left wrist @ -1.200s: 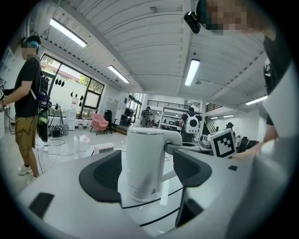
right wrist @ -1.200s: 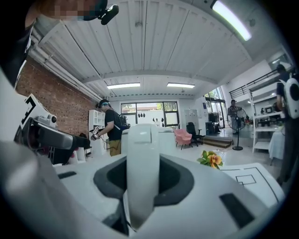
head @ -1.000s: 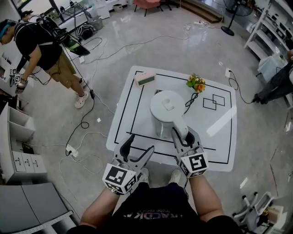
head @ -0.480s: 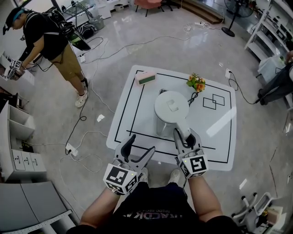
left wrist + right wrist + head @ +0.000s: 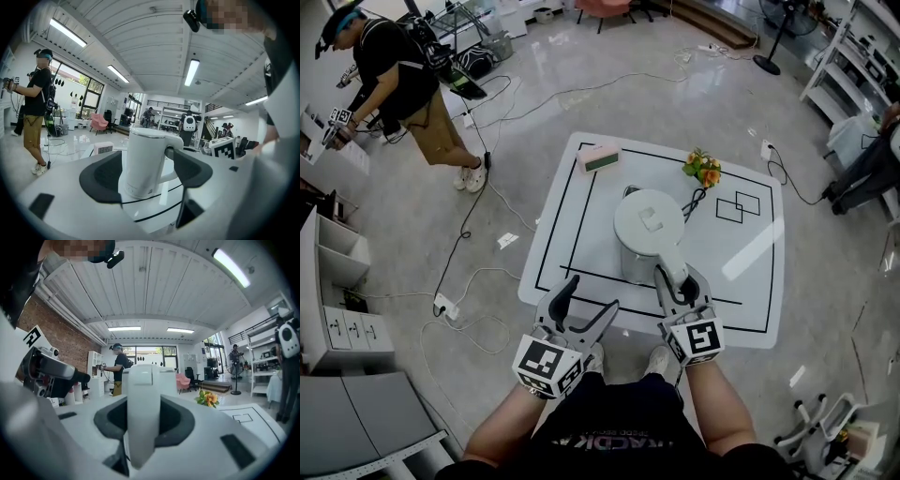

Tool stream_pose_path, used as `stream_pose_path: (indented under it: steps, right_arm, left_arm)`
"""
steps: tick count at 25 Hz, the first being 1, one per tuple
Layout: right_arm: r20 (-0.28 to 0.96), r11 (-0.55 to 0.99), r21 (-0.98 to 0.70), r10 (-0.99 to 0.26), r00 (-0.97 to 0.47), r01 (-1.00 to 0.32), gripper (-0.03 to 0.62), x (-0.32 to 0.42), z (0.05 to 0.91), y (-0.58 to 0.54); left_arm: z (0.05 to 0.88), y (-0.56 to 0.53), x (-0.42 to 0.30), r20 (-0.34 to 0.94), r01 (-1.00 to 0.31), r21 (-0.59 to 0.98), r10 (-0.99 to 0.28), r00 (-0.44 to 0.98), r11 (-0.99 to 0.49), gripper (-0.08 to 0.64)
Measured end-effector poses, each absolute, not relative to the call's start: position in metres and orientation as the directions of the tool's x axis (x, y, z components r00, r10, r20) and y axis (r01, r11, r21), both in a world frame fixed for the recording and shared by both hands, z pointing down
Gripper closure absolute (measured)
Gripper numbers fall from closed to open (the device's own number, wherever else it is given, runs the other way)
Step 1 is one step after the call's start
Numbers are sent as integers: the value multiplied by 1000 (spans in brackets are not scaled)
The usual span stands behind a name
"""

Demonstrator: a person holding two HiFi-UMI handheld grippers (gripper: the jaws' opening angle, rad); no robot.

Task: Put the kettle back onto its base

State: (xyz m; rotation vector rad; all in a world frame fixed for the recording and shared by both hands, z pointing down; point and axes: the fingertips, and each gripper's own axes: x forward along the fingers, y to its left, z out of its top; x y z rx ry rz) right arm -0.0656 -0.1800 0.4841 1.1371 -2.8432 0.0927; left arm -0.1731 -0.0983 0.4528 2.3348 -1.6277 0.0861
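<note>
The right gripper is clamping the kettle by its handle, reaching in from the kettle's 6 o'clock. Its own view is showing both dark pads pressing on the handle's sides at a middling width, which the head view is not making clear. The kettle is standing upright near the middle of the table, inside the black-lined rectangle.

Only the head view is giving the layout from above. The flowers are lying at the kettle's 1 o'clock and a pink and green box at 11 o'clock. A black cord is trailing in from 2 o'clock, and a grey sliver is peeking past the lid at 11 o'clock, too little to identify.

The left gripper is hovering at the kettle's 7 o'clock over the table's near edge, jaws spread wide and holding nothing. Its view is framing the kettle's side between them, apart from both pads. No view is showing whether the kettle's bottom is touching the table.
</note>
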Motion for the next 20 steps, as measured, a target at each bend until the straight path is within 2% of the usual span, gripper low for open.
stream_pose_path:
  steps: [14,20]
  right_arm:
    - [153,734,-20,-668,-728,-678,476,-65,489,-176]
    - [193,742,-15,-655,-730,-670,433,-63,493,-171]
  left_arm:
    - [448,-102,-162,197,-910,204,-896,398,-360,224]
    - [445,-108,-155,186,-895,198,-881,435,-400,224]
